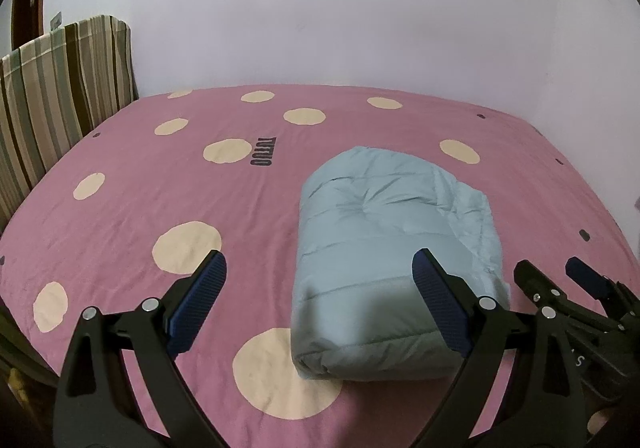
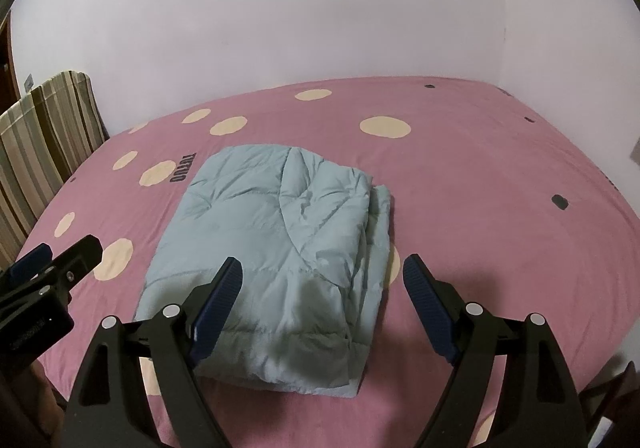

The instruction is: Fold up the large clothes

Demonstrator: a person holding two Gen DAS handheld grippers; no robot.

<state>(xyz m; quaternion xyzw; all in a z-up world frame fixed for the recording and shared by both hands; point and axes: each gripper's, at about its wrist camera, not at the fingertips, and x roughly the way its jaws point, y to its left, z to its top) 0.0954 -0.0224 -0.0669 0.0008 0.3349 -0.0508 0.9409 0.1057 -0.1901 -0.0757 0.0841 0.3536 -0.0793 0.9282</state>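
Ahead of both sets of jaws the folded light-blue quilted jacket is the one bulky thing on the bed. The pink sheet lies bare to the left of the left gripper and to the right of the right gripper. Farther off stand the wall and, at far left, a striped cushion.

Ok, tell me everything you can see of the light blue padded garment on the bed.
The light blue padded garment looks like a quilted, puffy jacket with stitched channels and a soft matte shell. It is folded into a thick, roughly rectangular bundle, creased on top, with layered edges showing along its right side. It lies flat on the pink spotted bedsheet, partly covering a cream dot. Neither the left gripper nor the right gripper touches it; both stand open over its near end.
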